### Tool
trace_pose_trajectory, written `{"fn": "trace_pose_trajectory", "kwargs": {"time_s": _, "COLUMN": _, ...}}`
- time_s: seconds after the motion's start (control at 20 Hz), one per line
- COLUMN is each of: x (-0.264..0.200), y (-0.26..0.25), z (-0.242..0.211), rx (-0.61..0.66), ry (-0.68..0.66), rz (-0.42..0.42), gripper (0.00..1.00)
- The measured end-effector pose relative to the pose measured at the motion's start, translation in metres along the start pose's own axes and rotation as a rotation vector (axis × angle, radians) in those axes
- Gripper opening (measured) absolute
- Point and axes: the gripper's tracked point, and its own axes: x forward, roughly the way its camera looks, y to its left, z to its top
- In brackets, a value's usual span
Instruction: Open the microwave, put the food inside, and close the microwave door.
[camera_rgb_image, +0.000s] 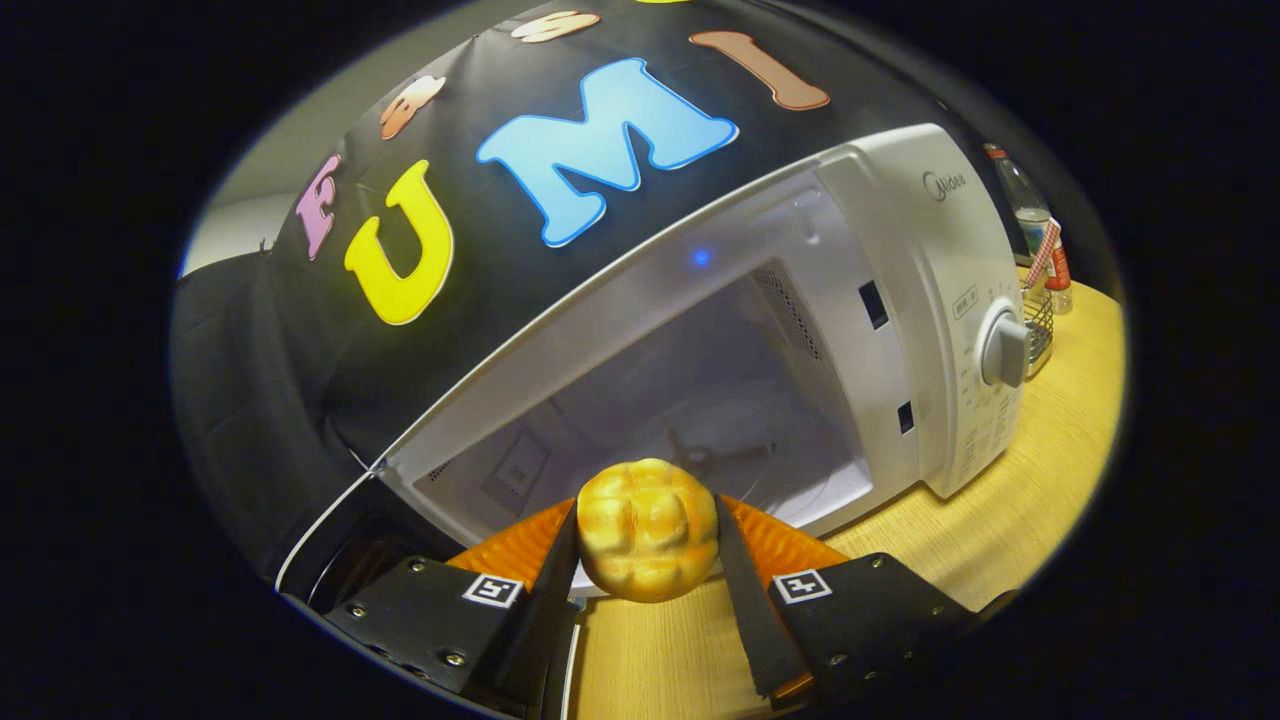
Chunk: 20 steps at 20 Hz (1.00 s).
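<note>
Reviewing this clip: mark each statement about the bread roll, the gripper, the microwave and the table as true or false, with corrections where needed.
1. The gripper is shut on the bread roll. True.
2. The microwave door is closed. False: the door is swung open and the cavity shows beyond the roll.
3. The roll already rests inside the microwave. False: it is held between the fingers, just ahead of the opening.
4. A round dial sits on the microwave's control panel. True.
5. A bottle stands beyond the microwave on the wooden table. True.
6. The bottle lies on its side. False: it is upright.
</note>
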Motion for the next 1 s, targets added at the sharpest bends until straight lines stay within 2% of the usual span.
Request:
{"fn": "trace_pose_trajectory", "kwargs": {"time_s": 0.4, "x": 0.041, "y": -0.015, "z": -0.018, "rx": 0.038, "ry": 0.022, "rz": -0.013, "gripper": 0.76}}
{"fn": "trace_pose_trajectory", "kwargs": {"time_s": 0.5, "x": 0.044, "y": -0.016, "z": -0.021, "rx": 0.030, "ry": 0.024, "rz": -0.024, "gripper": 0.85}}
{"fn": "trace_pose_trajectory", "kwargs": {"time_s": 0.6, "x": 0.042, "y": -0.013, "z": -0.015, "rx": -0.002, "ry": -0.006, "rz": -0.016, "gripper": 0.95}}
{"fn": "trace_pose_trajectory", "kwargs": {"time_s": 0.8, "x": 0.036, "y": -0.013, "z": -0.014, "rx": -0.043, "ry": -0.008, "rz": -0.015, "gripper": 0.96}}
{"fn": "trace_pose_trajectory", "kwargs": {"time_s": 1.0, "x": 0.008, "y": -0.009, "z": -0.011, "rx": -0.113, "ry": -0.005, "rz": -0.015, "gripper": 0.96}}
